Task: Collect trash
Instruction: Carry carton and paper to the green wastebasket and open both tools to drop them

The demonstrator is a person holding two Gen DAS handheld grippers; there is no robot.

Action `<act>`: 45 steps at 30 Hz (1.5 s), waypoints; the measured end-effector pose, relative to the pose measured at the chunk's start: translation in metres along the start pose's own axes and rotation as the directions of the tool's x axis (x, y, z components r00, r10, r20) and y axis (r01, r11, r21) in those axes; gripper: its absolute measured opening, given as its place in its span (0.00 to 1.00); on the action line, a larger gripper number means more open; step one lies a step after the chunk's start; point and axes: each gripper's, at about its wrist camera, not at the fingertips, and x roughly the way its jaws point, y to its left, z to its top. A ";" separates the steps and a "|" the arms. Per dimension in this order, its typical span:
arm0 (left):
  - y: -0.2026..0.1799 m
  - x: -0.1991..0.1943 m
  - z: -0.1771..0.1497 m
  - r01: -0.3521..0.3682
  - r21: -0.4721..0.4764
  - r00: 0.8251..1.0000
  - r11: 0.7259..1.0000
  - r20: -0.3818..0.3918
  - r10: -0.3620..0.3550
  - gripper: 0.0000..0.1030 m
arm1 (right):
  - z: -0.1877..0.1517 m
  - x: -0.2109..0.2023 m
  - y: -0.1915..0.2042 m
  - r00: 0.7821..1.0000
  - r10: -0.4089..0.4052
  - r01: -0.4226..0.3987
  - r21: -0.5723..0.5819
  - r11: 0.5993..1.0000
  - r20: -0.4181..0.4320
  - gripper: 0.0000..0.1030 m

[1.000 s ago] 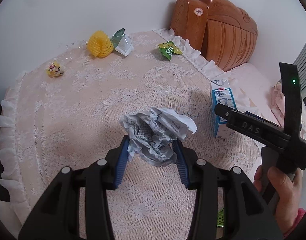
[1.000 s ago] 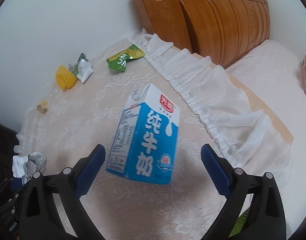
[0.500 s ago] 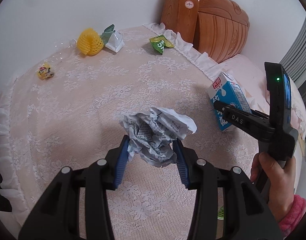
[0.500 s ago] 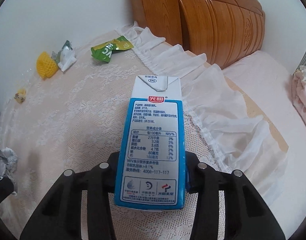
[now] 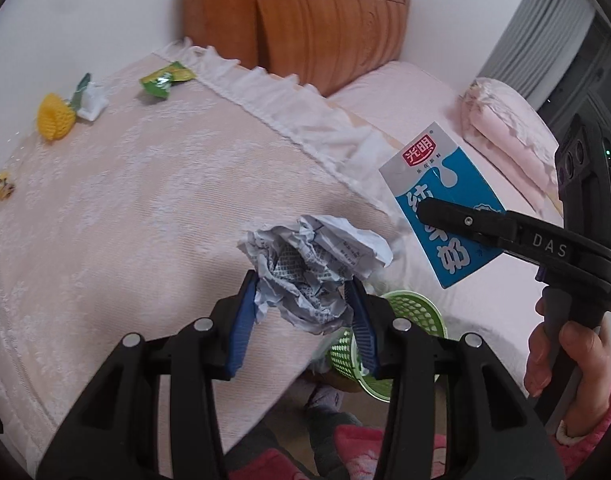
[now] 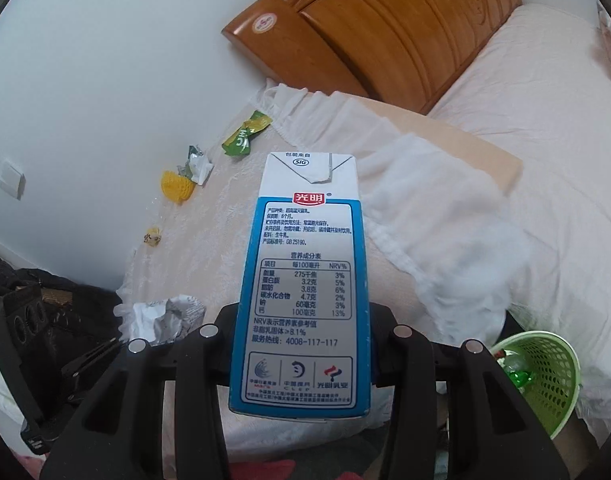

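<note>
My left gripper (image 5: pixel 301 312) is shut on a crumpled paper ball (image 5: pixel 313 264) and holds it above the table's near edge, over the green mesh trash basket (image 5: pixel 409 308). My right gripper (image 6: pixel 303 344) is shut on a blue and white milk carton (image 6: pixel 305 280), lifted off the table. The carton also shows in the left wrist view (image 5: pixel 437 200), to the right of the paper ball. The basket (image 6: pixel 545 372) stands on the floor at the right in the right wrist view and holds some trash.
On the lace tablecloth (image 5: pixel 125 200) lie a yellow foam net (image 5: pixel 55 120), a white wrapper (image 5: pixel 90 100), a green packet (image 5: pixel 165 78) and a small yellow wrapper (image 5: pixel 3 188). A wooden headboard (image 5: pixel 325 20) and a pink bed (image 5: pixel 405 100) are behind.
My right gripper closed on the milk carton and lifted it off the table. Both grippers swung right and back, so the green basket has come into view below them.
</note>
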 end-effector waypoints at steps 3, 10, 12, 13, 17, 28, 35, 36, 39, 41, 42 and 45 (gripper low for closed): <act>-0.045 0.016 -0.007 0.053 0.076 0.998 0.996 -0.045 -0.049 0.42 | -0.030 -0.040 -0.036 0.996 -0.089 0.088 0.036 0.995 0.016 0.42; -0.136 0.078 -0.029 0.171 0.191 0.966 0.967 -0.224 -0.127 0.42 | -0.069 -0.090 -0.110 0.978 -0.205 0.197 0.163 0.967 0.037 0.42; -0.158 0.097 -0.039 0.190 0.220 0.952 0.957 -0.278 -0.125 0.42 | -0.073 -0.101 -0.125 0.975 -0.218 0.207 0.179 0.962 0.047 0.42; -0.167 0.104 -0.043 0.199 0.227 0.947 0.953 -0.296 -0.128 0.43 | -0.075 -0.106 -0.132 0.973 -0.223 0.210 0.188 0.960 0.051 0.42; -0.193 0.121 -0.054 0.205 0.253 0.937 0.946 -0.331 -0.114 0.66 | -0.084 -0.119 -0.158 0.972 -0.229 0.214 0.211 0.954 0.046 0.42; -0.200 0.090 -0.043 0.133 0.270 0.971 0.954 -0.227 -0.071 0.84 | -0.095 -0.121 -0.193 0.981 -0.192 0.187 0.230 0.955 0.001 0.42; -0.185 0.048 -0.021 0.071 0.253 0.995 0.965 -0.091 -0.049 0.90 | -0.105 -0.109 -0.189 0.976 -0.209 0.216 0.199 0.956 -0.055 0.42; -0.184 0.045 -0.019 0.063 0.252 0.996 0.966 -0.083 -0.044 0.90 | -0.106 -0.106 -0.188 0.975 -0.212 0.221 0.197 0.955 -0.065 0.43; -0.177 0.039 -0.014 0.052 0.232 0.997 0.971 -0.070 -0.036 0.90 | -0.108 -0.103 -0.189 0.970 -0.227 0.240 0.211 0.948 -0.085 0.58; -0.172 0.038 -0.013 0.048 0.210 0.997 0.977 -0.071 -0.033 0.90 | -0.107 -0.106 -0.187 0.959 -0.276 0.284 0.214 0.935 -0.065 0.91; -0.169 0.038 -0.012 0.045 0.199 0.997 0.979 -0.073 -0.030 0.90 | -0.106 -0.107 -0.185 0.956 -0.287 0.293 0.206 0.934 -0.060 0.92; -0.161 0.037 -0.013 0.040 0.174 0.996 0.984 -0.080 -0.026 0.90 | -0.102 -0.109 -0.183 0.949 -0.313 0.316 0.189 0.930 -0.047 0.95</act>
